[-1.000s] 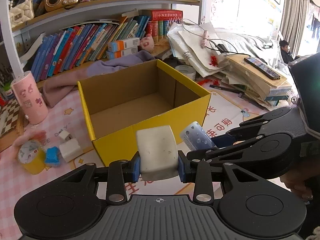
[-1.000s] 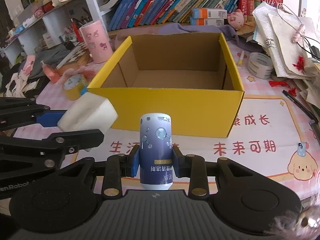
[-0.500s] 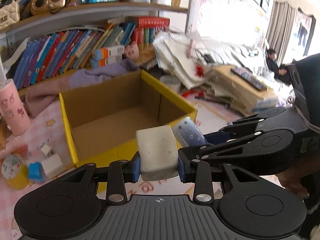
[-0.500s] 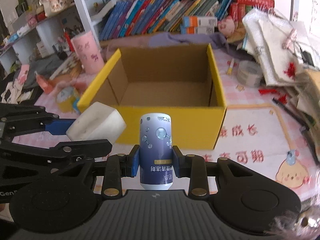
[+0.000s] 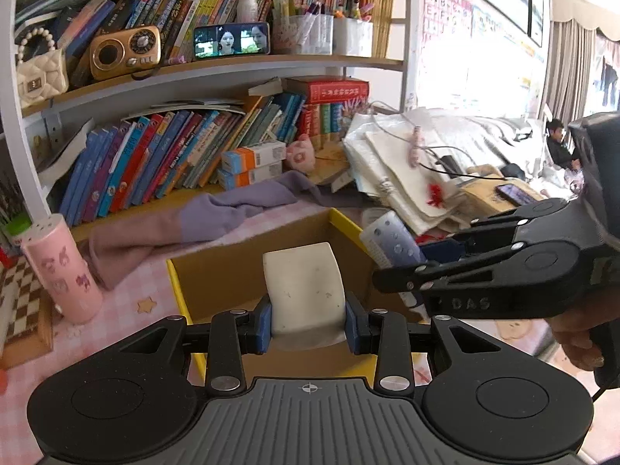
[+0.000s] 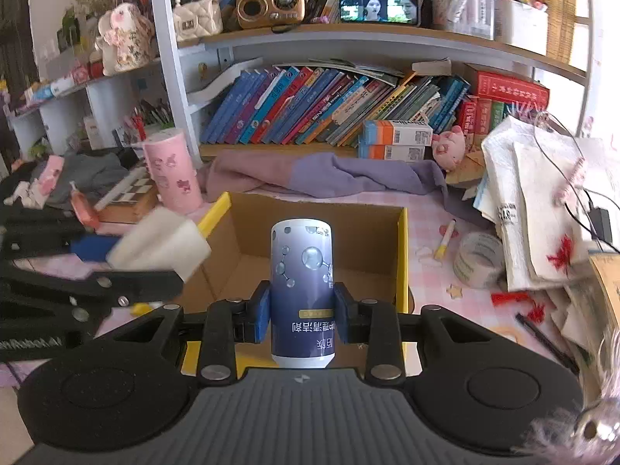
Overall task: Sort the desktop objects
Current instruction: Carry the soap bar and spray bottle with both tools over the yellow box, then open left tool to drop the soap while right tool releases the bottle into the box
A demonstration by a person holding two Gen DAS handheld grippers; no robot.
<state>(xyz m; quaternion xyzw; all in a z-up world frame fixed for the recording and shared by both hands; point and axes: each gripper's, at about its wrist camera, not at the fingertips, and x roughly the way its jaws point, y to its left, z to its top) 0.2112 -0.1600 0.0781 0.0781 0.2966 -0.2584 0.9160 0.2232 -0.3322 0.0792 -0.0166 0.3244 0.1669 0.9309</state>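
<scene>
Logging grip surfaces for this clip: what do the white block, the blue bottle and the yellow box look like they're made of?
White block: likely foam or sponge; matte, scuffed, softly rounded edges. Blue bottle: probably plastic or metal under a smooth printed wrap; faint sheen, material unclear. Yellow box: cardboard, raw brown inside, yellow coated outside.

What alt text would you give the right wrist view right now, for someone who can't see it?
The right gripper is shut on a blue and white bottle, held over the open yellow cardboard box. At left, the left gripper holds a white sponge block at the box's edge. Behind are a purple cloth, a pink cylinder and bookshelves.
</scene>
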